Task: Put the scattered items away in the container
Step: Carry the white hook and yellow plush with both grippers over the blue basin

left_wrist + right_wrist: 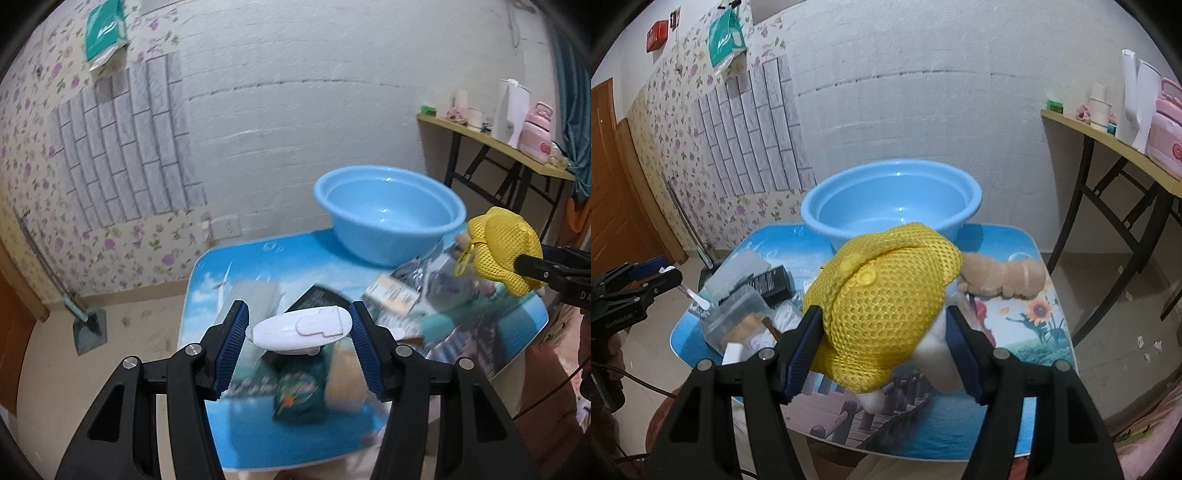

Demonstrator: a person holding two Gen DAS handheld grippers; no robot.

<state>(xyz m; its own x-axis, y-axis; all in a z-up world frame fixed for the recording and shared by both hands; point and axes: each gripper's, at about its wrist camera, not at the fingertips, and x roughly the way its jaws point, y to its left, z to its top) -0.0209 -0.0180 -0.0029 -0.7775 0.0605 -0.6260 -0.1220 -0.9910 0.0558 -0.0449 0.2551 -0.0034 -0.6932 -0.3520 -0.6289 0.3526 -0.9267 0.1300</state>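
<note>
Both pairs of jaws are clamped on a load. My left gripper [298,328] pinches a white oval plastic piece [299,329] end to end between its blue pads, held above the table [229,266]. My right gripper [884,341] squeezes a plush toy in a yellow mesh jacket [886,306] — two yellow snap buttons show on the mesh, a tan limb sticks out to the right, and white fabric bulges beside the right pad.

Hidden or unclear: the toy's head cannot be made out, and its lower body is cut off by my fingers. From the left wrist, the items beneath the white piece are motion-blurred; a dark green round packet [301,393] and a black box [319,299] can be told, the rest not.

A light blue basin [892,199] stands at the table's far edge, its visible interior bare. Left of the toy lie a clear plastic box [738,321] and other small items — well apart from the basin's rim. A side table [1108,140] with white and pink containers stands at right.
</note>
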